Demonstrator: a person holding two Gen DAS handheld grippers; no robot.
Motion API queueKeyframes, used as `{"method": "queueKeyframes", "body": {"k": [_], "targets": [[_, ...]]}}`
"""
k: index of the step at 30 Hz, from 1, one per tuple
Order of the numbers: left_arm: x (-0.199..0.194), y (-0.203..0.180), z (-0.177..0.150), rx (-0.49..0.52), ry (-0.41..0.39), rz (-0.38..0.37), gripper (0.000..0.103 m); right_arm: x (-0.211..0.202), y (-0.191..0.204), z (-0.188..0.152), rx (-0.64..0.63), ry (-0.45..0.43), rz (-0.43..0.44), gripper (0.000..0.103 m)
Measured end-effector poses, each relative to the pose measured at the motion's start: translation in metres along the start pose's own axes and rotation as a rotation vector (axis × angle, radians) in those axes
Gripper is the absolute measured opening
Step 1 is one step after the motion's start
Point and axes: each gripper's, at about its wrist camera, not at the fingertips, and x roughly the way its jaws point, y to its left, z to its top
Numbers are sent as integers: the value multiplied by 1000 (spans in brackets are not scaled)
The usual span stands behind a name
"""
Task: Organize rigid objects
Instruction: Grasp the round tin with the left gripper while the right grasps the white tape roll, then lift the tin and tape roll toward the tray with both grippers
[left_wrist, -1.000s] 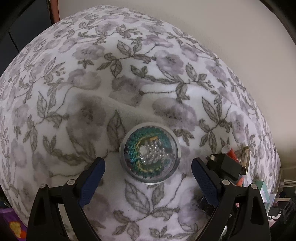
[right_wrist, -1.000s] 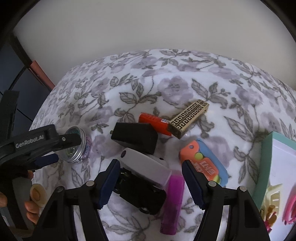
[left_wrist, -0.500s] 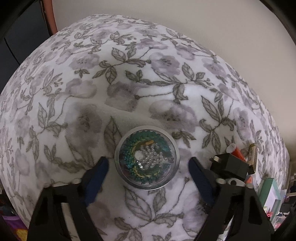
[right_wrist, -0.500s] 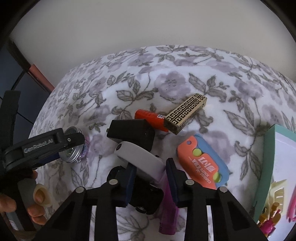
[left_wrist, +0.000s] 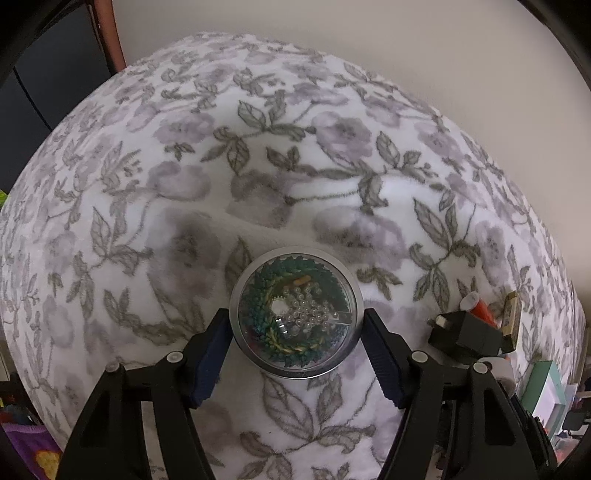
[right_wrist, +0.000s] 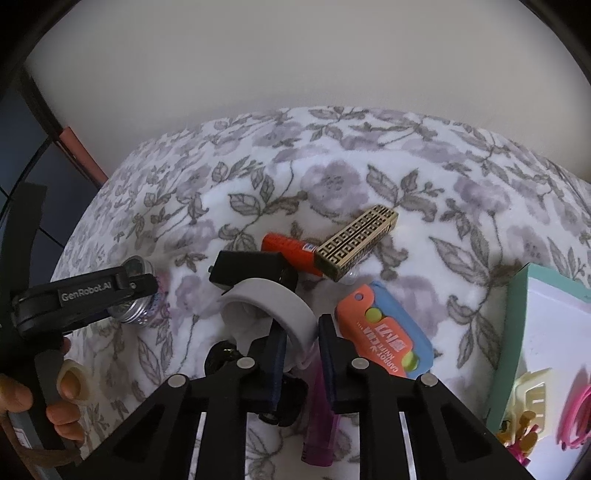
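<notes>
Left of the black adapter (right_wrist: 255, 269), the left gripper (left_wrist: 295, 347) has just been closing around the bead jar (left_wrist: 295, 314), pads barely touching. The right gripper (right_wrist: 299, 350), just closed, pinches the grey ring (right_wrist: 269, 306). Both grasps under way; lifting likely follows.

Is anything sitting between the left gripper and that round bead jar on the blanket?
Nothing visible does. The left gripper already straddles the bead jar, its jaws just closing in, one pad at each side of the rim. Only bare floral blanket surrounds it.
</notes>
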Motion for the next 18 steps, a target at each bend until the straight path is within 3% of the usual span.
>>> {"method": "queueKeyframes", "body": {"k": [9, 11, 18], "targets": [[-54, -7, 8, 6, -122, -45, 72, -48, -11, 16, 28, -118, 34, 18], [-69, -13, 9, 14, -183, -63, 72, -63, -14, 21, 27, -152, 30, 18], [-114, -44, -1, 88, -266, -126, 72, -108, -35, 28, 59, -211, 10, 18]]}}
